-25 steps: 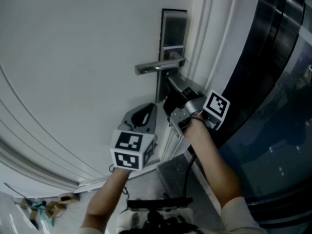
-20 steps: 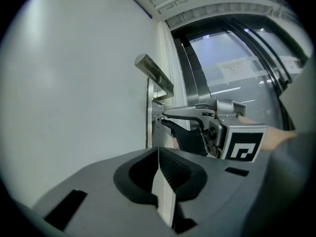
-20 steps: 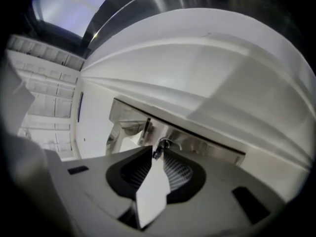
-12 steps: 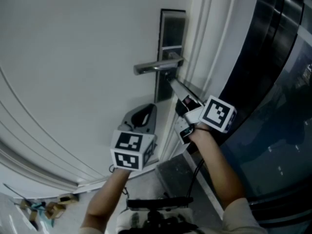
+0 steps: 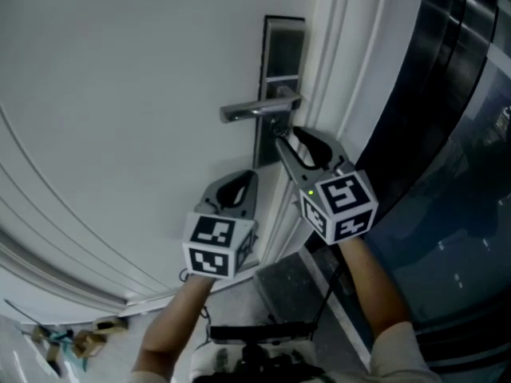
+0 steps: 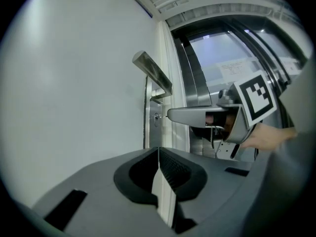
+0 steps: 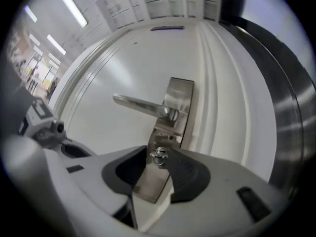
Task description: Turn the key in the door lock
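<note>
White door point(image 5: 120, 94) fills the view ahead of both tongs. Dark glazed panel point(image 5: 447, 134) runs off the right tongs' point(image 5: 290, 136) right, door frame point(image 5: 335, 54) between. Steel lock plate point(image 5: 281, 54) is dead ahead of them, lever handle point(image 5: 255, 108) just above. Key point(image 7: 159, 155) sits in the lock between their tips; jaws have just been opening, pads off it. Left tongs point(image 6: 159, 157) are closed, empty, down-left of the right ones.
</note>
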`<state>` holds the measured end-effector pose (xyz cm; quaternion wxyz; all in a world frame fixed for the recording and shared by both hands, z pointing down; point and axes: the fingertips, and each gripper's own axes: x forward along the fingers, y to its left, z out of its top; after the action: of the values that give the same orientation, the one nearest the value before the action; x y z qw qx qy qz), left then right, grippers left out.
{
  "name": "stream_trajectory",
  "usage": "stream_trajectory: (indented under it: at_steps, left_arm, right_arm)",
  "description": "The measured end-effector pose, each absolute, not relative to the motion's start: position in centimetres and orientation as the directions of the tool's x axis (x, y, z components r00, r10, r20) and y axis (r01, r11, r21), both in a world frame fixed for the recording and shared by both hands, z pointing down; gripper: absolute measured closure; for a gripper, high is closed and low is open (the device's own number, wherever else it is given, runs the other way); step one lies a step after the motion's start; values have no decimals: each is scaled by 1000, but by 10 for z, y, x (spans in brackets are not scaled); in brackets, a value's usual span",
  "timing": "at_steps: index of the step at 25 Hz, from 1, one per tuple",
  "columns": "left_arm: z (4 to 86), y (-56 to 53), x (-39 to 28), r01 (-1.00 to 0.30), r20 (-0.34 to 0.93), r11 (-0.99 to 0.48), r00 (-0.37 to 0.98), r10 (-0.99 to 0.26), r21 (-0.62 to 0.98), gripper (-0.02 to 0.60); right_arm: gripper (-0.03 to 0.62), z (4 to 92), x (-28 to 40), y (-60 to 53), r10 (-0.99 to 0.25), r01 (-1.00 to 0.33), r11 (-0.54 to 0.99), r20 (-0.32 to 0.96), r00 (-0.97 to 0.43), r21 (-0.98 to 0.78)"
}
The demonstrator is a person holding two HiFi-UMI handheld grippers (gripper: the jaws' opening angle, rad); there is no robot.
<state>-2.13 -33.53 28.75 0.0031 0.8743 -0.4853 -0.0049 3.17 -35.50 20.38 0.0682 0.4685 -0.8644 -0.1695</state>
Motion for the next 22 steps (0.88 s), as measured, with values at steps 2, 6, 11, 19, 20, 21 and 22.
stream_trajectory:
  at_steps: [2, 6, 11, 19, 20, 21, 22]
  left_arm:
    - [288, -335, -22, -849, -6, -528, 528, -849, 12, 561]
    - [289, -335, -22, -849, -5, -528, 528, -849, 13, 561]
    - [291, -336, -23, -850, 1, -527, 527, -850, 12, 561]
    - [291, -337, -26, -853, 1, -521, 521, -853, 13, 561]
    - [292, -337, -26, -853, 2, -521, 521, -854, 14, 561]
    - [292, -337, -26, -853, 3, -521, 521, -853, 15, 561]
    - [292, -337, -26, -853, 4, -522, 522, -853, 15, 561]
  right_arm:
    - [453, 207, 27, -356, -850, -738, 446, -17, -526, 506]
    - [450, 216, 21, -361, -874, -623, 370, 31, -484, 689]
    - [451, 218, 16, -368, -904, -476, 231, 6, -428, 849]
    - [571, 220, 14, -377, -907, -515, 266, 31, -419, 815]
    - [571, 220, 14, -377, -906, -530, 275, 32, -422, 802]
    - [574, 220, 15, -377, -902, -553, 293, 34, -430, 780]
    - [574, 219, 15, -378, -896, -584, 320, 38, -443, 746]
